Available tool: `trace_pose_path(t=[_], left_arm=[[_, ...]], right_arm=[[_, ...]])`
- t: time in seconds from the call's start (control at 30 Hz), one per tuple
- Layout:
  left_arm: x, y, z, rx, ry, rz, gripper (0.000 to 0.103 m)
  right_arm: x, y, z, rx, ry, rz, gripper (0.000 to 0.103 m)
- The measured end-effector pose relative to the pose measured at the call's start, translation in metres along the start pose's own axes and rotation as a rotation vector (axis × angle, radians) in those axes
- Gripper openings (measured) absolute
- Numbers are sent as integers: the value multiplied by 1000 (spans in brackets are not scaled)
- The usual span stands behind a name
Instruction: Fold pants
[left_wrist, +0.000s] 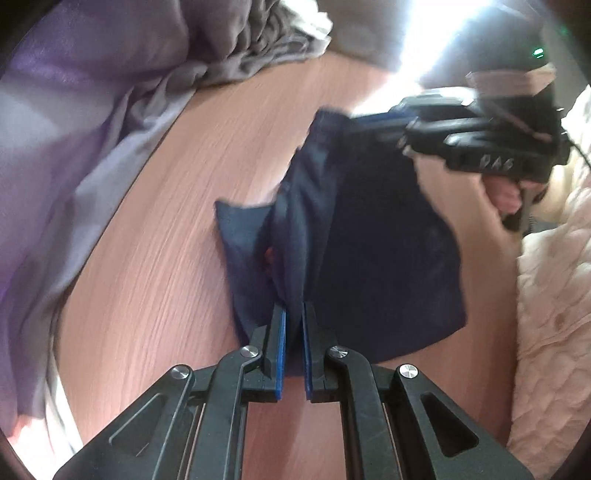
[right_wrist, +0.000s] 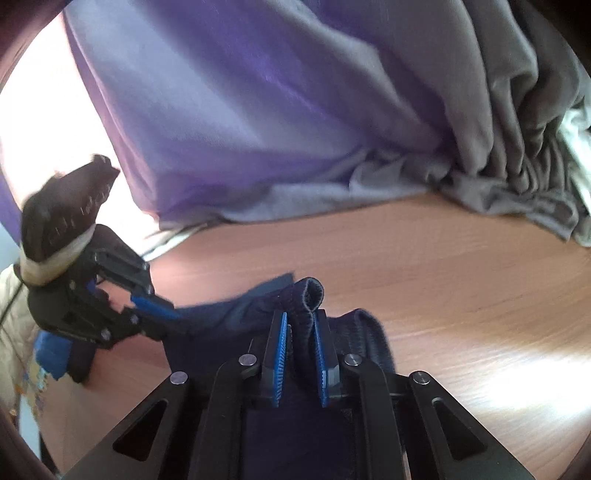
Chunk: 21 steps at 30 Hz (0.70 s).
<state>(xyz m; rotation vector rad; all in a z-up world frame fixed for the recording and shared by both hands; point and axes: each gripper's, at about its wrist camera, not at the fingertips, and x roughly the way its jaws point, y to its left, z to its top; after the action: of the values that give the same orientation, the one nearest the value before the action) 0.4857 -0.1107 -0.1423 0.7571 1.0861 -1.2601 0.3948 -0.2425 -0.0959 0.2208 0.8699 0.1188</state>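
The navy pants (left_wrist: 373, 236) are held above the wooden table (left_wrist: 177, 229) between the two tongs, part of the cloth hanging down and part of it resting on the tabletop. In the left wrist view, the left tongs (left_wrist: 292, 332) are pressed together on a bunched fold of the fabric, which is drawn up between the blue pads (left_wrist: 282, 343). The right tongs (left_wrist: 373, 123) are seen at the far edge of the garment, gripping its upper corner. In the right wrist view, the right tongs (right_wrist: 300, 354) are pinched on the ribbed waistband (right_wrist: 308, 295), which is rolled over above the fingertips. Purple and grey cloths (right_wrist: 280, 122) are piled along the back of the table, and a cream quilted fabric (left_wrist: 550, 314) lies at its right side.
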Motion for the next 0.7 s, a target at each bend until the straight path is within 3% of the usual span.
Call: trace_pose_path(t=[0.27,0.47,0.5,0.53,0.6,0.7], left_arm=[[29,27,-20,-116,45,-6,10],[30,32,-25,-145,18,-29,11],[29,33,-26,-150,15,-30,11],[29,34,-26,-153,14,-30,11],[29,36,-30,-157,7,-30,12],[29,37,-30,-140,7,-14,12]], right_arm=[[32,-13,-2,-17,22,-100,15],[45,-22,-10,-7,53,-147,16],[45,-22,-10,-10,52,-158,20],[45,-22,-11,-12,56,-169,34],[46,-24,-11,-16,62,-213,52],[48,-31,-11,-16,71,-217,56]])
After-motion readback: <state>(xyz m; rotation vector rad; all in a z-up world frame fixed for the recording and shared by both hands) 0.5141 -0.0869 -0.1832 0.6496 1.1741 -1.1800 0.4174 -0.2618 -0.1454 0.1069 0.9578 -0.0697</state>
